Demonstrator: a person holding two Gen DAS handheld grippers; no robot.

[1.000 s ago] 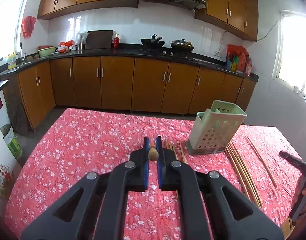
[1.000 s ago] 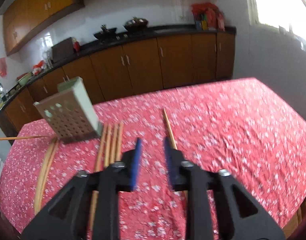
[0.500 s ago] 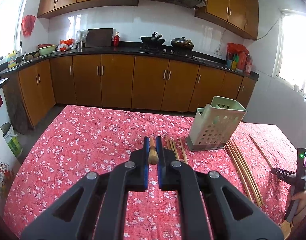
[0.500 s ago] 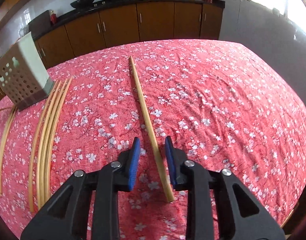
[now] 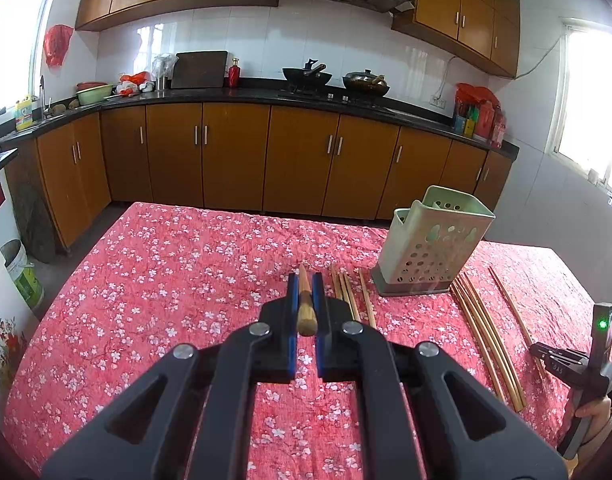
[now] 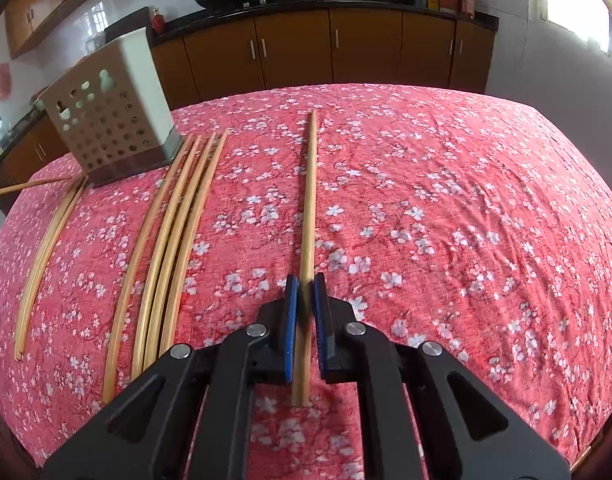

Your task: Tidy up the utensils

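Left wrist view: my left tool (image 5: 305, 292) is pinching one chopstick (image 5: 304, 304) between its blue pads, the butt end toward the camera and the tip pointing out over the bench (image 5: 165, 280). It has stayed clamped like this through the last second, lifted off the cloth.
Chopsticks left of the holder: a small group (image 5: 350, 292) lies flat on the red flowered cloth, just beside my left tool's tip and near the holder's base.
Holder: the pale perforated utensil holder (image 5: 434, 240) stands upright on the far right part of the bench, its open top showing no chopsticks that I can make out.
Chopsticks right of the holder: a bundle (image 5: 482, 332) lies side by side beside the holder's base, with a lone stick further right.
Right wrist view: my right tool (image 6: 304, 300) has come down from above the bench and now straddles the lone chopstick (image 6: 310, 200) near its butt end, with a pad on each side.
Right tool state: the pads have narrowed from a wide spread a second ago to close on either side of the stick; I judge they are gripping it or very nearly so, but the stick looks flat on the cloth.
Other sticks here: the four-stick bundle (image 6: 173, 240) and a pair (image 6: 45, 248) further left lie untouched; the holder (image 6: 109, 120) sits beyond them.
Meaning for the task: with one stick held in the left tool and a second about secured in the right, I judge both are ready to be carried to the holder. Most sticks remain to be collected.
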